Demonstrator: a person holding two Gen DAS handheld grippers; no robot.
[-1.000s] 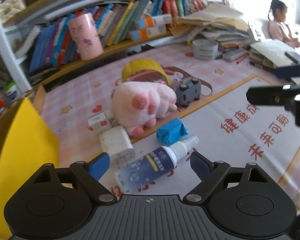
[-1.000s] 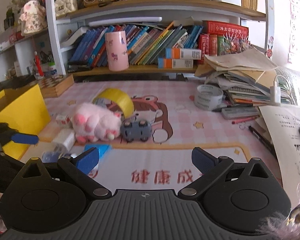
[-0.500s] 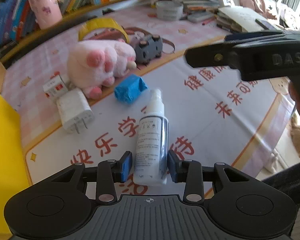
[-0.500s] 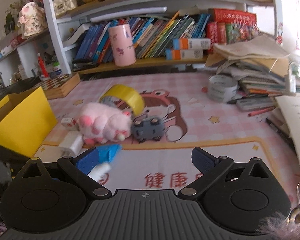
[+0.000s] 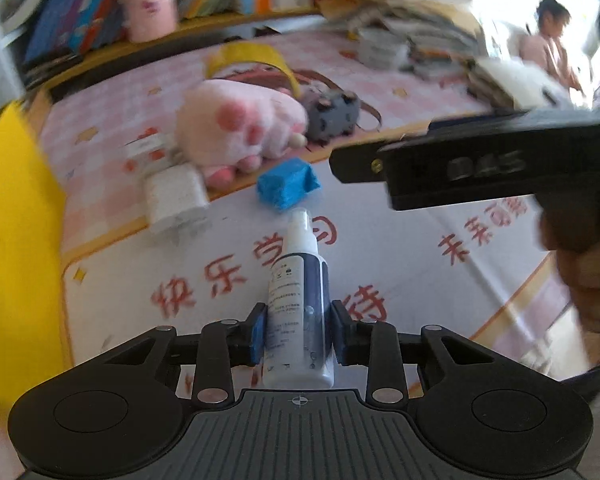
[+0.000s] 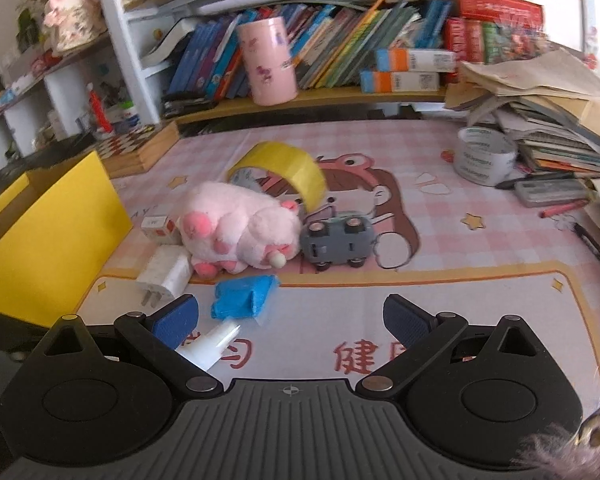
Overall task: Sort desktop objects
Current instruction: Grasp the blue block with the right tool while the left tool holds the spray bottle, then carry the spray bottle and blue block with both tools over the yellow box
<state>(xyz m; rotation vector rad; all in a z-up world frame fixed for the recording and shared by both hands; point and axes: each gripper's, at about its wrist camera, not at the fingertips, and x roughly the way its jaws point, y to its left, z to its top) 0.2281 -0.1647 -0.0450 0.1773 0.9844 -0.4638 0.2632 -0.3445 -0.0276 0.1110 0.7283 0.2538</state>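
Observation:
My left gripper [image 5: 298,338] is shut on a white and dark blue spray bottle [image 5: 298,300], both blue pads pressed on its sides. The bottle points away from me just over the printed mat, and its white cap [image 6: 214,344] shows beside my right gripper's left finger. My right gripper [image 6: 292,318] stands open with nothing between its fingers, low over the mat in front of a crumpled blue wad [image 6: 244,296]. Behind the wad lie a pink plush paw [image 6: 236,232], a white charger plug [image 6: 166,274], a grey toy car [image 6: 336,240] and a yellow tape roll [image 6: 284,168].
An open yellow box [image 6: 48,240] stands at the left. A small white and red box [image 6: 160,226] lies by the plush. A white tape roll [image 6: 484,156], pens and a heap of papers fill the right. Shelves with books and a pink tin [image 6: 268,64] close the back.
My left gripper's jaws have closed on the spray bottle, which now lies straight along the fingers. My right gripper has come nearer and lower, towards the blue wad.

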